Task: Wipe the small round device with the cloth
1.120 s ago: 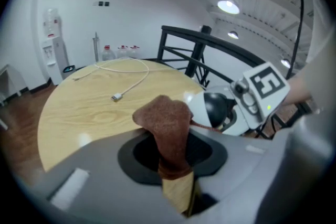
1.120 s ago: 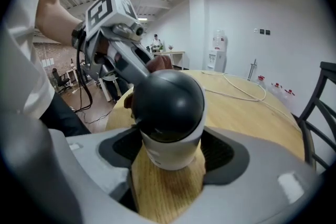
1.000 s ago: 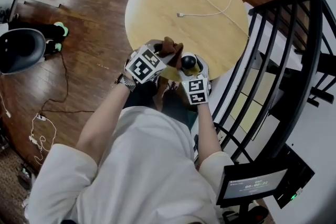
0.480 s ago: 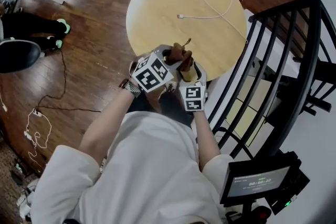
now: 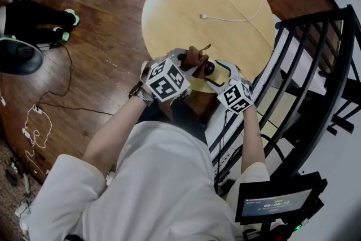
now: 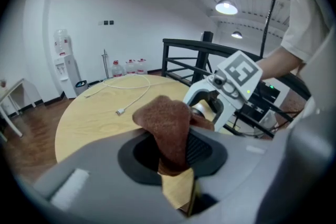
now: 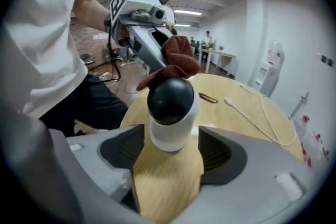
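— Left gripper point(image 5: 185, 62)?
— Clamped shut on a brown fuzzy cloth point(image 6: 165, 123). Pinched at its lower end between the ribbed pads, upper part bunched and poking out past the tips.
— And the right gripper point(image 7: 169, 147)?
— Spread wide, having just closed in a little. Pads pressing either side of the white base of a small round device with a black dome point(image 7: 170, 99), gripped upright between them.
— Where, exactly?
— Over the near edge of the round light wooden table point(image 5: 186, 3), just right of the cloth. Touched on the dome's far left side by the bunched cloth.
— Anything else on that table?
— Only a white cable point(image 5: 202, 16), looped across the far half, well apart from both grippers.
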A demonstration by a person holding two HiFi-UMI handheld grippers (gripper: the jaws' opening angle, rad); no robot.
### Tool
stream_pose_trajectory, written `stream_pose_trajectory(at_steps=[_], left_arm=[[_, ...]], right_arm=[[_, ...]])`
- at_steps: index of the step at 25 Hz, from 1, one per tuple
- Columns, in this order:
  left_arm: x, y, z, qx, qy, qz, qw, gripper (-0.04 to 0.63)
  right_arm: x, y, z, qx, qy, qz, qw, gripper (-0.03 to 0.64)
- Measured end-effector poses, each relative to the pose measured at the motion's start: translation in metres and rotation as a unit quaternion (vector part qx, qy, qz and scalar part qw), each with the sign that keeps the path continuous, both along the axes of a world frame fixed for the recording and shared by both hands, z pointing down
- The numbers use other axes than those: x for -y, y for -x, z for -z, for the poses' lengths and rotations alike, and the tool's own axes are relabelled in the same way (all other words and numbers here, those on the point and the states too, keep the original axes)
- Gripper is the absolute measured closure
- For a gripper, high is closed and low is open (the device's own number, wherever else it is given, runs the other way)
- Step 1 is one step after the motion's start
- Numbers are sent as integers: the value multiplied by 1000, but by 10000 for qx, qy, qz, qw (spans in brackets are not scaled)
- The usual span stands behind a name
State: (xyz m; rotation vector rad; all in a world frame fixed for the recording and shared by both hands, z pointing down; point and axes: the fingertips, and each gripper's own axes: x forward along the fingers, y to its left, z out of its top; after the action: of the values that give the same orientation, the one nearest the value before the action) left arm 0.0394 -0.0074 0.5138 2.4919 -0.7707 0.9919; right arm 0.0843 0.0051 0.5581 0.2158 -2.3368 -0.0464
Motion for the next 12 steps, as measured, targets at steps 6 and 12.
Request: stream_pose_trajectory(at_steps=[6,12], left_arm=[[-2,9,-14,30,216,306,9993,494],[-16,13,-39,259,429,541,9973,494]], right_arm=[[1,15,-2,-243,291,1068,9936,295],[-3,25,1,-176,337,1285,9910,307]])
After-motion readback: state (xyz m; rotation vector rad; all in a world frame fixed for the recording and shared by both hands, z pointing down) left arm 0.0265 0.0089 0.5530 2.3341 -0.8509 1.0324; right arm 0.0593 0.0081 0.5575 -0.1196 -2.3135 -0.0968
